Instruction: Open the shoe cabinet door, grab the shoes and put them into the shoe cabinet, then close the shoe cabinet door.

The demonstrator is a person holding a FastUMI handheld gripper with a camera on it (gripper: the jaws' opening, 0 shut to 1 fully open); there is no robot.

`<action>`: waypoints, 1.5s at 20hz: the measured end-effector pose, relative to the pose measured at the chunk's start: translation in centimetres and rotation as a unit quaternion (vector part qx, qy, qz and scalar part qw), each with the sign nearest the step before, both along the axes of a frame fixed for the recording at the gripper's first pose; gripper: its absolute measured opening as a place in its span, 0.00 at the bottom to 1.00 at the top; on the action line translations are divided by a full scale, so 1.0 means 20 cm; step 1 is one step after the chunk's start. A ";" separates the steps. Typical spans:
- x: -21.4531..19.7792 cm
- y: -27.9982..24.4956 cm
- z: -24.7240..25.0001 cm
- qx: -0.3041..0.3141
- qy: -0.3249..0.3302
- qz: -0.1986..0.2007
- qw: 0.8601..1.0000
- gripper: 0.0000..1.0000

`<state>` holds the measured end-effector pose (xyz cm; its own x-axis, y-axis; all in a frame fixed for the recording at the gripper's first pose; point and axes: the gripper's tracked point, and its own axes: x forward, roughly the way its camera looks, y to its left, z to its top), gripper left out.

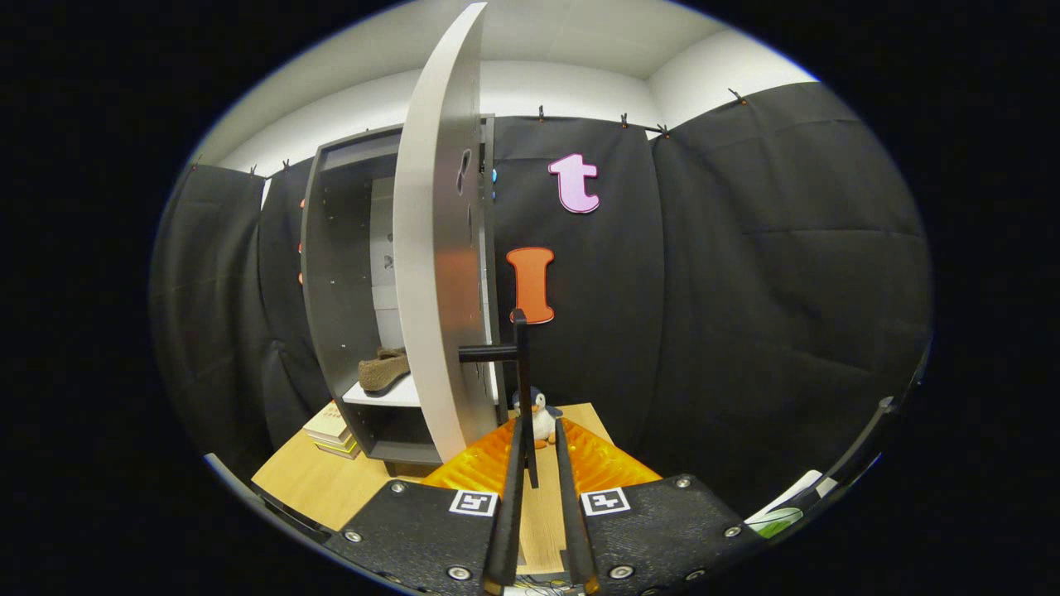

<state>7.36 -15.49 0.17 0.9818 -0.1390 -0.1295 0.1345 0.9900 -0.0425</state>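
No readable text, label, brand or number appears on anything here.

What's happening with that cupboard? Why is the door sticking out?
A person is using handheld tongs to work the shoe cabinet door. The door stands swung out, edge-on to the camera, and its thin black handle sits between the nearly closed fingers of the tongs. I can't tell if they really pinch it. A brown shoe already lies on the white shelf inside. A toy penguin and some books sit on the wooden table.
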 end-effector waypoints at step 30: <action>-0.17 1.16 -1.08 0.122 0.134 0.081 0.980 0.20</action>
